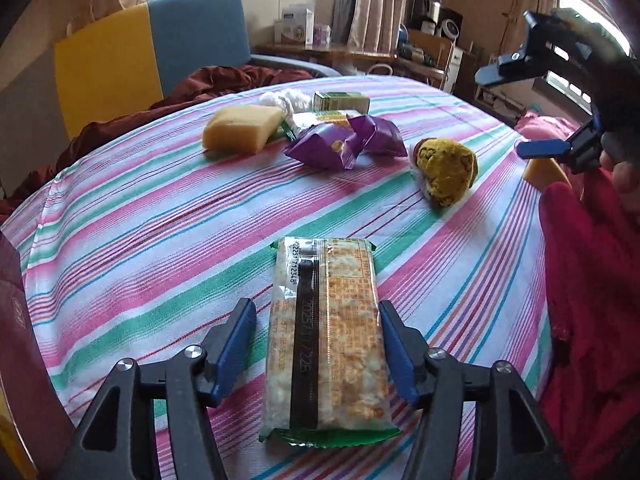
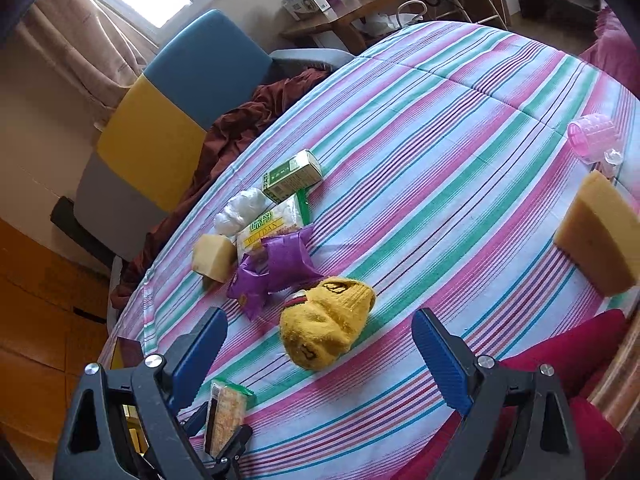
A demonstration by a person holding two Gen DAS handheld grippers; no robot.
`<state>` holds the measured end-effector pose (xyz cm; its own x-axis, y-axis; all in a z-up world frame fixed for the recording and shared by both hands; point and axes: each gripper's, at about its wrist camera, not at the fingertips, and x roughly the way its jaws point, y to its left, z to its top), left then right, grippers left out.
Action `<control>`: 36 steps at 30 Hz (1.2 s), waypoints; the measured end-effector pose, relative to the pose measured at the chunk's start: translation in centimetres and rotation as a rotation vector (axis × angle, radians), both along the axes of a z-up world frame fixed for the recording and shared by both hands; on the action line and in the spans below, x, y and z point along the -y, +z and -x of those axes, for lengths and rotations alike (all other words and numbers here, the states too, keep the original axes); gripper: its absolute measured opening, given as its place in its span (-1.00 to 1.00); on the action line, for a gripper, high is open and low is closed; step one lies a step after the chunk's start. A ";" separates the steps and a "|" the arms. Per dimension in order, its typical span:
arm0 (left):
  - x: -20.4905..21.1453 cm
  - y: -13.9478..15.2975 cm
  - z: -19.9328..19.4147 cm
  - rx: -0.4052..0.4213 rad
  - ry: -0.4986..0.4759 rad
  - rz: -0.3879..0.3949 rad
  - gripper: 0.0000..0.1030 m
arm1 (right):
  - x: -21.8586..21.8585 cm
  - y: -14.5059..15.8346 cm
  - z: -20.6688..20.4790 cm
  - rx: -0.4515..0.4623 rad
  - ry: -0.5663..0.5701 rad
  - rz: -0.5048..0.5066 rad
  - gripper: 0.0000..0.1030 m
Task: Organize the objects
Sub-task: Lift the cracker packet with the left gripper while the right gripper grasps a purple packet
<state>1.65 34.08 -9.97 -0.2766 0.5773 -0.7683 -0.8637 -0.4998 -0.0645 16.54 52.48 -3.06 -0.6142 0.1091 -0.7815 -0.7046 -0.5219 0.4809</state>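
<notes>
While straddling the snack bar (image 1: 326,336) low in the frame, left gripper (image 1: 318,344) spread, not yet pinching; needing a squeeze next. Right gripper (image 2: 320,360) hovering released above the yellow sock (image 2: 326,320), mid-frame.

My left gripper (image 1: 318,344) has a black plastic frame with triangular cut-outs, round silver screw heads at each joint, and two flat blue finger pads (image 1: 236,344). My right gripper (image 2: 320,356) is built identically; its blue pads (image 2: 442,364) show fine ribbing. Bare skin of my right hand (image 1: 624,172) shows behind it
</notes>
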 end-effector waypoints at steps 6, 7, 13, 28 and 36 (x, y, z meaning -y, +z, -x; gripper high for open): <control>0.1 0.1 0.5 0.006 0.020 -0.020 0.04 | -0.2 0.1 3.4 0.092 0.033 -0.057 0.71; 0.2 0.0 0.4 0.006 0.020 -0.022 0.04 | -0.2 0.1 4.5 0.105 0.043 -0.070 0.66; 0.5 -0.1 0.2 0.014 0.020 -0.033 0.04 | -1.5 -1.9 10.6 0.195 0.083 -0.102 0.40; 0.7 -0.1 0.3 0.014 0.026 -0.045 -0.03 | -0.7 -5.8 15.0 0.407 0.234 -0.266 -0.32; 0.8 -0.1 0.1 -0.001 0.028 -0.037 -0.04 | -0.8 -5.9 14.6 0.431 0.262 -0.297 -0.32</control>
